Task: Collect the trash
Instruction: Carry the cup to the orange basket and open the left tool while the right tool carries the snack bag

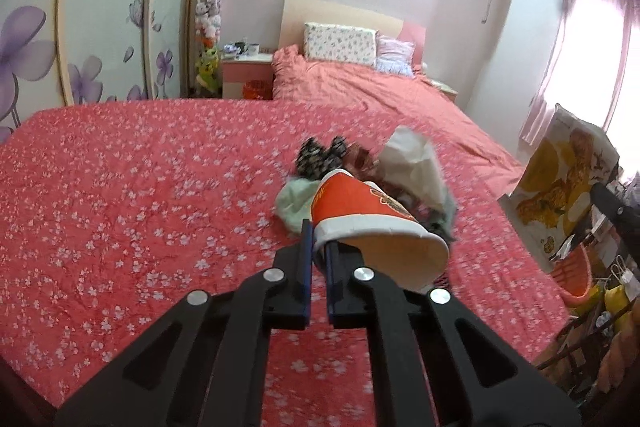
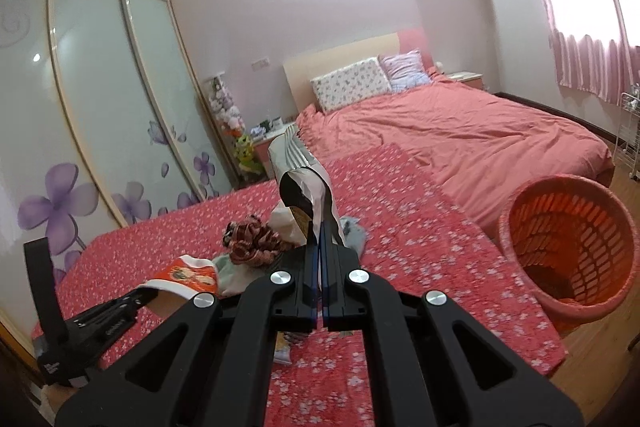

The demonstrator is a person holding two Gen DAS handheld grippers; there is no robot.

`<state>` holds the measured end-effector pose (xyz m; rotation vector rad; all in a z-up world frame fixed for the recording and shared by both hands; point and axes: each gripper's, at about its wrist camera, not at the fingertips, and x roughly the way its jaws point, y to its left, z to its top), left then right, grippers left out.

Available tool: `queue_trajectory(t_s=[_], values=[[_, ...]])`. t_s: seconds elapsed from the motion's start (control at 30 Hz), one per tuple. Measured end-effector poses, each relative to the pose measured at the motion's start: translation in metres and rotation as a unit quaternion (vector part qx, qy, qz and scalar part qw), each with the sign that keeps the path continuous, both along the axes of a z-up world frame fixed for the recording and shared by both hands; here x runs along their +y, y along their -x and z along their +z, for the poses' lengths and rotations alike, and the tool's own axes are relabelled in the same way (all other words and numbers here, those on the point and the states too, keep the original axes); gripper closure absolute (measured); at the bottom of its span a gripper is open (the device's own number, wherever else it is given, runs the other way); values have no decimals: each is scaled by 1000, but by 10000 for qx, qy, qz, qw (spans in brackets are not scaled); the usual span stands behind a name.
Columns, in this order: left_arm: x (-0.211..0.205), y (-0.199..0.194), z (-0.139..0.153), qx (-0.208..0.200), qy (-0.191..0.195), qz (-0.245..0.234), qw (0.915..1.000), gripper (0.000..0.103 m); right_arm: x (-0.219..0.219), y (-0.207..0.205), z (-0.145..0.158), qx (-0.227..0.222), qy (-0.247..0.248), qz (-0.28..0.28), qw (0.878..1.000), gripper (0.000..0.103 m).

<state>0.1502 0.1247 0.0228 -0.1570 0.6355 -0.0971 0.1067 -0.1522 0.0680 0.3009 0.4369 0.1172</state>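
Observation:
My left gripper (image 1: 318,231) is shut on the rim of an orange and white paper cup (image 1: 360,215), held on its side just above the red floral cloth. The cup also shows in the right wrist view (image 2: 186,277), with the left gripper (image 2: 132,301) below it. My right gripper (image 2: 321,231) is shut on a silver snack bag (image 2: 304,179), held upright above the cloth; its yellow printed side shows at the right edge of the left wrist view (image 1: 560,187). An orange slatted trash basket (image 2: 568,247) stands on the floor to the right.
A pile of socks and small cloths (image 1: 320,155) and a crumpled white wrapper (image 1: 412,159) lie on the red floral cloth (image 1: 140,187). A bed with a pink cover (image 2: 460,131) lies beyond. Wardrobe doors with purple flowers (image 2: 100,107) stand at left.

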Motion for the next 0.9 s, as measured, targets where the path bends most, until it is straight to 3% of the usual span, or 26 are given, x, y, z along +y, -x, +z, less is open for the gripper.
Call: queue_trajectory(t_s=[0.4, 0.9], values=[[-94, 2, 42, -298, 180, -954, 9948, 97, -71, 21, 11, -359, -139, -812, 9960, 102], [-257, -34, 34, -204, 207, -2204, 9750, 97, -163, 20, -8, -354, -235, -1883, 9812, 102]])
